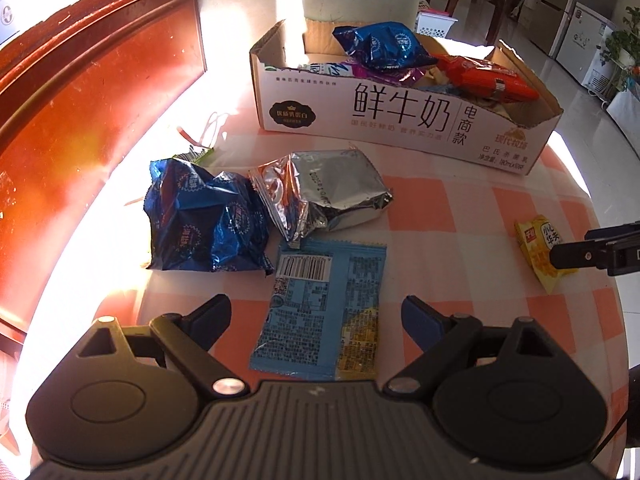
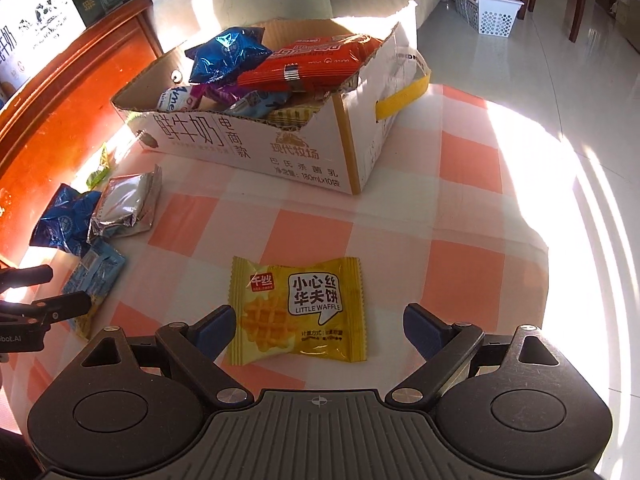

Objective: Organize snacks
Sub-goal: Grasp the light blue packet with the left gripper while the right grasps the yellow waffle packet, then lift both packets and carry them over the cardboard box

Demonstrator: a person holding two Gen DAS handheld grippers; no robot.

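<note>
Both grippers spread: left gripper (image 1: 316, 316) over light-blue packet (image 1: 320, 308), right gripper (image 2: 318, 326) over Little Waffle packet (image 2: 298, 310); pinch mid-packet, carry to milk carton box (image 2: 256, 144) at 12 o'clock.

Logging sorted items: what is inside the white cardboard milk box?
The white cardboard milk box holds a shiny blue foil packet and a long red wrapper on top; packets beneath are mostly covered.

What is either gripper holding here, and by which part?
Nothing. The left gripper is open over the light blue packet; the right gripper is open around the yellow waffle packet, not clamping it.
</note>
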